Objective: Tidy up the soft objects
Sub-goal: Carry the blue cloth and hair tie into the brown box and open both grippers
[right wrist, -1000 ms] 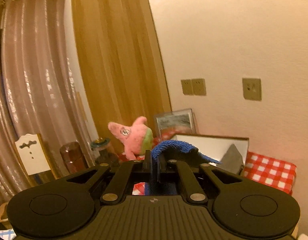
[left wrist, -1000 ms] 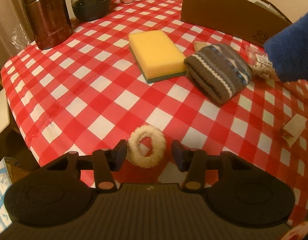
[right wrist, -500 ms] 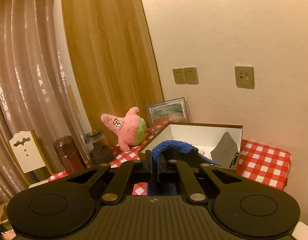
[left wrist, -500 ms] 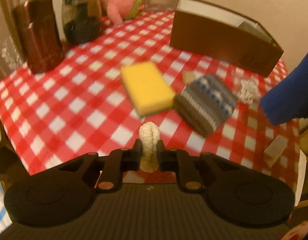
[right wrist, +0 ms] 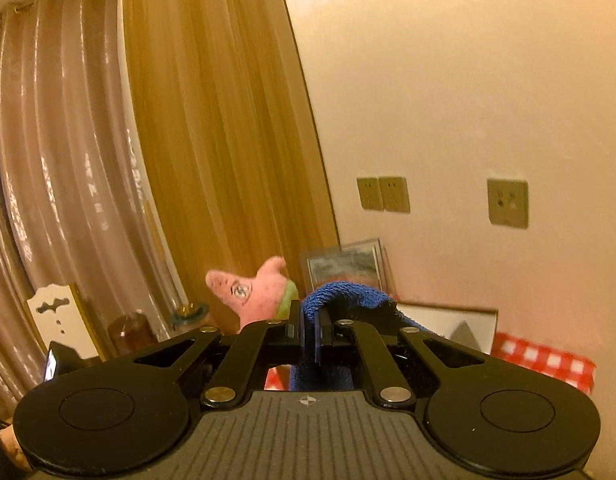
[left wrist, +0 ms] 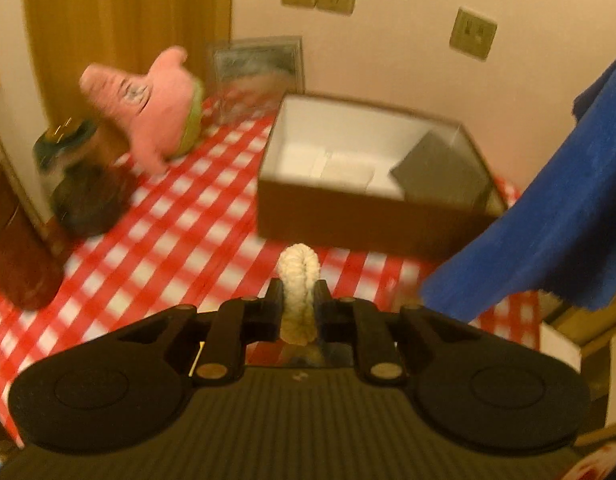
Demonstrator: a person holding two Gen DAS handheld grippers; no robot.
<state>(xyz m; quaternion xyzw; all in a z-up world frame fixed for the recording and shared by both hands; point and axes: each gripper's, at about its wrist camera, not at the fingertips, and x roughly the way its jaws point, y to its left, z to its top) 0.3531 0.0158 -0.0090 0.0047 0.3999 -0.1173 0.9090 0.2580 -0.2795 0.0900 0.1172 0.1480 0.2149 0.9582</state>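
My left gripper (left wrist: 298,294) is shut on a cream fluffy hair tie (left wrist: 299,280), squeezed flat and lifted above the red checked tablecloth (left wrist: 168,236). Ahead of it stands an open brown cardboard box (left wrist: 348,216) with a white inside and a grey piece in its right corner. A blue towel (left wrist: 548,216) hangs at the right of the left wrist view. My right gripper (right wrist: 313,326) is shut on that blue towel (right wrist: 348,294), held high and pointing toward the wall, with the box (right wrist: 448,320) partly hidden behind it.
A pink star plush (left wrist: 156,100) sits at the back left by a framed picture (left wrist: 256,64). A dark glass jar (left wrist: 80,184) and a brown canister (left wrist: 16,256) stand at the left. Curtains (right wrist: 168,160) and wall sockets (right wrist: 508,204) lie behind.
My left gripper shut on the hair tie, lifted it off the cloth and swung toward the box; the sponge and knitted piece left its view. My right gripper moved a little with the towel.
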